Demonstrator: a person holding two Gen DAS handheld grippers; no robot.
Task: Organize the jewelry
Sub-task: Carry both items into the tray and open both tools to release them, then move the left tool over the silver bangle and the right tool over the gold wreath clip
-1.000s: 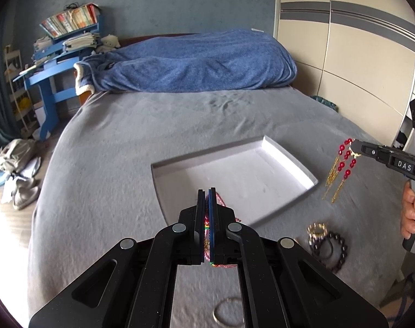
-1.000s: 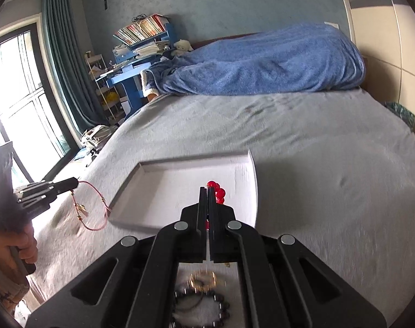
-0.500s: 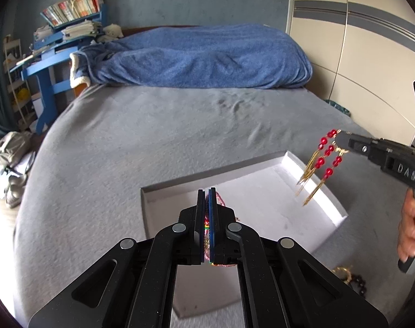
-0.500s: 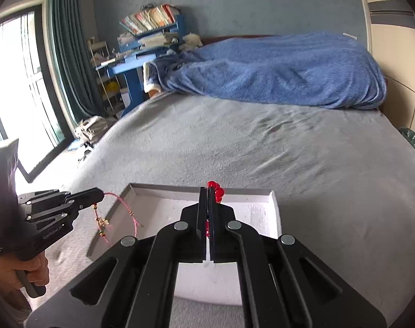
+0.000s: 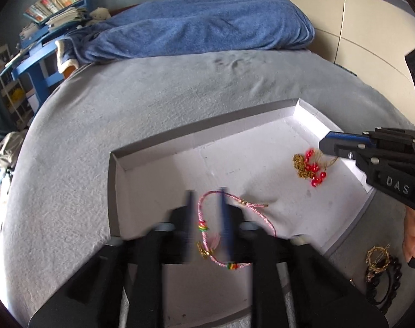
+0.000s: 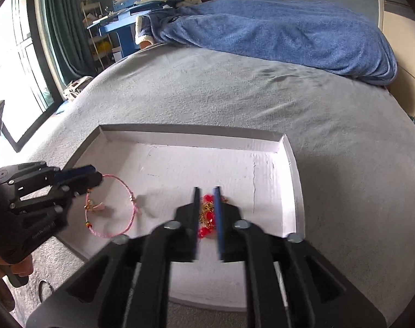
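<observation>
Left wrist view first, reading from the left edge: our left gripper (image 5: 206, 218) sits at the lower middle of the frame, its jaws apart and just opened, with the pink cord bracelet (image 5: 224, 232) lying slack on the floor of the white tray (image 5: 117, 191) between and under the fingers; nothing presses on it, so we judge it released. Further right, in the tray's right half, the red-bead and gold-chain piece (image 5: 310, 168) rests on the tray floor just below the tip of our right gripper (image 5: 327, 145). At the lower right corner, outside the tray on the grey bedspread (image 5: 125, 104), a gold hoop piece (image 5: 377, 257) and a black bead bracelet (image 5: 385, 281) lie waiting.

In the right wrist view the pink cord bracelet (image 6: 111, 207) shows at the left of the tray (image 6: 292, 169), beside the left gripper (image 6: 95, 176); the right gripper (image 6: 207, 216) at centre has its jaws slightly parted, having just opened, with the red beads (image 6: 206, 218) loose between them. A thin ring (image 6: 44, 287) lies on the bedspread at the lower left.

So we count two pieces delivered and at least three left outside the tray.

As for writing, the right gripper's side in the left wrist view reads "DAS" (image 5: 396, 186); the lettering on the left gripper's body in the other view is too faint for us to read.
</observation>
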